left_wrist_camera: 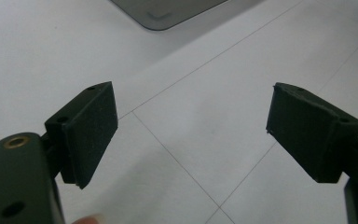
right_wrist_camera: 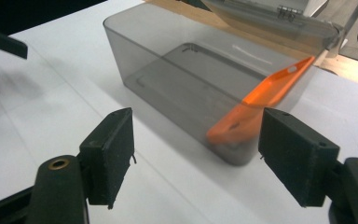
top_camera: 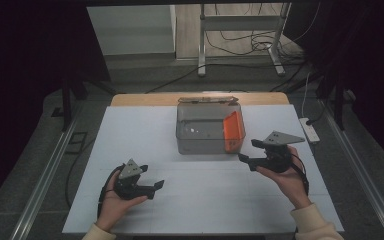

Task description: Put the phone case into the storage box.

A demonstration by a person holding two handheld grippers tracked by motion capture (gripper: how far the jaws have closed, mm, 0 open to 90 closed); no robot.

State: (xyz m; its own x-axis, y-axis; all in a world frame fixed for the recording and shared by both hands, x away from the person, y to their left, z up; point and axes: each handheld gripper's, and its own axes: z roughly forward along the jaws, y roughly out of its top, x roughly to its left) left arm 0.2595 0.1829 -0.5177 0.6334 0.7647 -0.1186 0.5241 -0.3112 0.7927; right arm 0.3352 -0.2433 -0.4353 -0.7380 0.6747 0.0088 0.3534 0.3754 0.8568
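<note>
Here, a white, faintly gridded tabletop (top_camera: 145,135) carries a smoky translucent grey plastic box (top_camera: 207,131), rectangular and open at the top, which sits toward the 12 o'clock edge of the surface in the high view. Its clear hinged lid (top_camera: 208,99) is thrown back behind the far wall. Inside the box, a flat orange plastic piece (top_camera: 233,131) leans tilted against the wall at the 3 o'clock end (its lower edge is down near the box floor, its upper edge up near the rim).

The left gripper (top_camera: 156,188), held in the person's left hand (top_camera: 114,200), hovers over the tabletop at about 7 o'clock from the box, well apart from it. Its fingers (left_wrist_camera: 89,133) stand wide apart with nothing between them, and the left gripper view looks between them onto bare white surface, with a rounded corner of the grey box at the top of that view.

The right gripper (top_camera: 250,154), held in the person's right hand (top_camera: 286,177), sits at about 4 o'clock from the box, just beside its near right corner, and points toward it. Its fingers (right_wrist_camera: 109,154) are likewise spread wide and hold nothing. The right gripper view looks past them at the grey box, with the orange piece showing through the translucent wall. The left gripper shows at about 10 o'clock in that view.
</note>
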